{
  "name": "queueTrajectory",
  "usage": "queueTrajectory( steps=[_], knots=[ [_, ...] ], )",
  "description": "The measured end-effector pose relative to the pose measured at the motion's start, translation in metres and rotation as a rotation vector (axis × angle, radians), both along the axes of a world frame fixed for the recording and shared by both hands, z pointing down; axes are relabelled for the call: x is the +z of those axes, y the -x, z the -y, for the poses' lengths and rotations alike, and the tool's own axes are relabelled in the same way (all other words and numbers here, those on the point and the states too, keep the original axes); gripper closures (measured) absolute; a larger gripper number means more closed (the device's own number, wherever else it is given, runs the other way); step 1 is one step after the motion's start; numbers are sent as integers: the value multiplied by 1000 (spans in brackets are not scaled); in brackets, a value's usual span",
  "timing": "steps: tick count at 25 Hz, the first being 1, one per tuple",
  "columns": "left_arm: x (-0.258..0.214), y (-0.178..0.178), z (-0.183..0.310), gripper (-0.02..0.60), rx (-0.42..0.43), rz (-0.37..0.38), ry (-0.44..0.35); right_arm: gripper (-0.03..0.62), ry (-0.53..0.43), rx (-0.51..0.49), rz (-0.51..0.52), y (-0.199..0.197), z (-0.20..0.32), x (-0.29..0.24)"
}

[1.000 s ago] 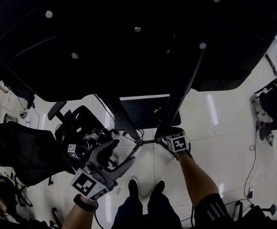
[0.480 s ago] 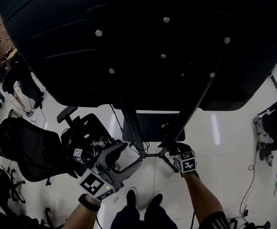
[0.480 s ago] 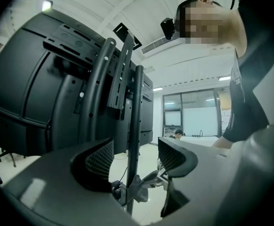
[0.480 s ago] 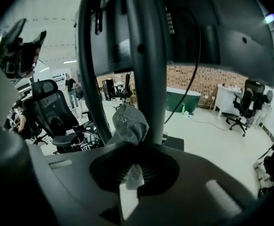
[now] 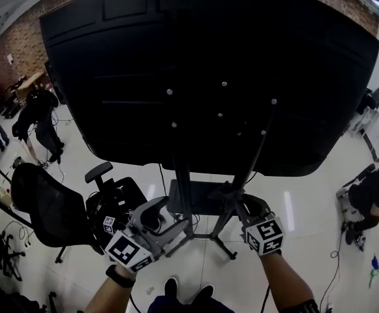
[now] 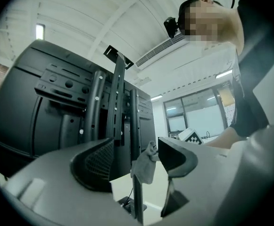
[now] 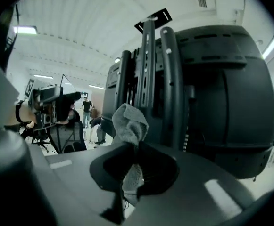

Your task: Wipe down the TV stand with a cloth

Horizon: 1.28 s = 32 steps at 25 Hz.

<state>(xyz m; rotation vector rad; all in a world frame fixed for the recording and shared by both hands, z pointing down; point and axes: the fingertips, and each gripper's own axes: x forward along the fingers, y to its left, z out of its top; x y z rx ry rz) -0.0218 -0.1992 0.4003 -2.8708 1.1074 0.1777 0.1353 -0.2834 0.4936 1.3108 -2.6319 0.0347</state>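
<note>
The black TV (image 5: 209, 77) shows its back, mounted on a dark stand with two upright posts (image 5: 182, 181). My right gripper (image 5: 239, 204) is shut on a grey cloth (image 7: 128, 121) and sits against the right post (image 5: 250, 168), low near the stand's shelf (image 5: 196, 197). In the right gripper view the cloth bunches up above the closed jaws (image 7: 132, 161), just in front of the posts (image 7: 167, 88). My left gripper (image 5: 166, 219) is open beside the left post. In the left gripper view a post (image 6: 119, 126) runs between the spread fingers, with the cloth (image 6: 145, 166) visible beyond.
A black office chair (image 5: 49, 207) and a second chair with gear (image 5: 114, 201) stand left of the stand. People stand at far left (image 5: 39, 119) and one crouches at right (image 5: 372, 191). The stand's legs (image 5: 209, 238) spread on the floor ahead of my feet (image 5: 186, 289).
The head view has tilted up, so the whole TV back now shows and both grippers sit lower in the picture. The right gripper stays shut on the cloth at the post.
</note>
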Motion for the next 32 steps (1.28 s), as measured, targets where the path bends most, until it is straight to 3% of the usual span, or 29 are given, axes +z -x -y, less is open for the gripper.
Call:
queueTrajectory(
  steps=[9,18,24,32],
  knots=[
    [-48,22,-27,265,-30,-11,-81,571,-257,-109,97,50,-13,-194],
    [-78,66,-35,265,13,1,-144,571,-443,-50,-44,112,17,-324],
    [-85,95,-34,265,53,0,-157,571,-428,-4,-140,155,51,-354],
    [-76,123,-29,265,86,-6,-125,571,-326,27,-208,178,74,-316]
  ],
)
